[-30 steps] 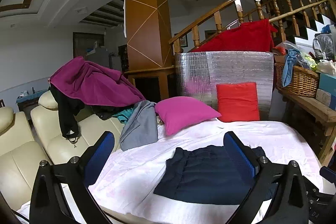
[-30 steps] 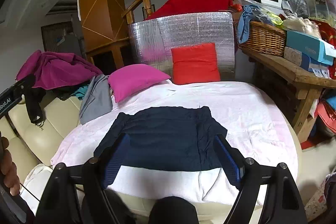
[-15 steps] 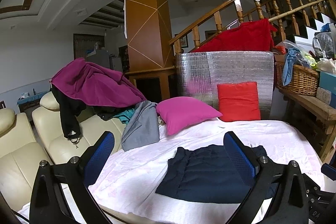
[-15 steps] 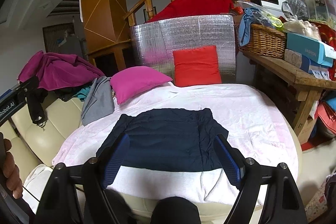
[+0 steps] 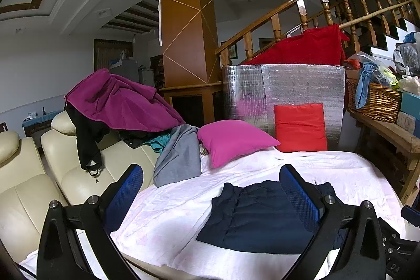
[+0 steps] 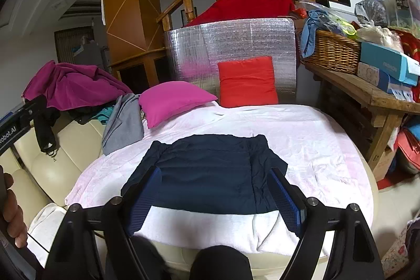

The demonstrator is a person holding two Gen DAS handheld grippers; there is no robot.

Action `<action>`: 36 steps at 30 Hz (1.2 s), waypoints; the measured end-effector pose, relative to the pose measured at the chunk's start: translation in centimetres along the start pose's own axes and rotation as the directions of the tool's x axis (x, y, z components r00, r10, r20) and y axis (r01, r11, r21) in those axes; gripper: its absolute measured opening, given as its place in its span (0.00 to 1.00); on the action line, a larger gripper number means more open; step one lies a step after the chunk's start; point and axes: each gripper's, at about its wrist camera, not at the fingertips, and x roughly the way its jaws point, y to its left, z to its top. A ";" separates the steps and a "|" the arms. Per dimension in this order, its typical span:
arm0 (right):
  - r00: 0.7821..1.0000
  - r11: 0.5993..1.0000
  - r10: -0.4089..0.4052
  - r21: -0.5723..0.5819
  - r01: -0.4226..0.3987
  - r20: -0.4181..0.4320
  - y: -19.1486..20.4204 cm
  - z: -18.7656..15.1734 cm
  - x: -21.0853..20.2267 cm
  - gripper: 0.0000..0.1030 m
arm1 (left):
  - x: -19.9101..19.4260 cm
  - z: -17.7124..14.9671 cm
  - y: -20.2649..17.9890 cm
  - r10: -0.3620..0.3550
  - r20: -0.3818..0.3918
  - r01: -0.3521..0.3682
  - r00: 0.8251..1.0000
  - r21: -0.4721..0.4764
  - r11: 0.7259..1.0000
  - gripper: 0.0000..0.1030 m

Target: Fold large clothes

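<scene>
Lying folded: navy garment (image 6: 210, 172)

We read "obot.AI" in white letters on the dark body of the left tool (image 6: 18, 127), its start cut off at the picture's edge. The teal box (image 6: 388, 64) on the counter (image 6: 367, 93) bore print too small to read.

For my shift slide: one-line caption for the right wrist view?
Open right gripper hovers over a dark blue garment lying flat on the pink sheet.
</scene>
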 end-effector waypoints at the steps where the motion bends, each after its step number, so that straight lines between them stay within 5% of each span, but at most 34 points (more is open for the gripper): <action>1: 1.000 1.000 0.000 0.001 0.000 0.000 0.0 0.0 0.0 0.83 | 0.0 0.0 0.0 0.001 0.000 -0.001 1.000 0.000 1.000 1.00; 36: 1.000 1.000 -0.003 -0.007 0.003 0.023 0.7 0.3 -0.3 0.83 | 0.0 0.1 1.3 0.007 0.004 -0.007 1.000 -0.022 1.000 1.00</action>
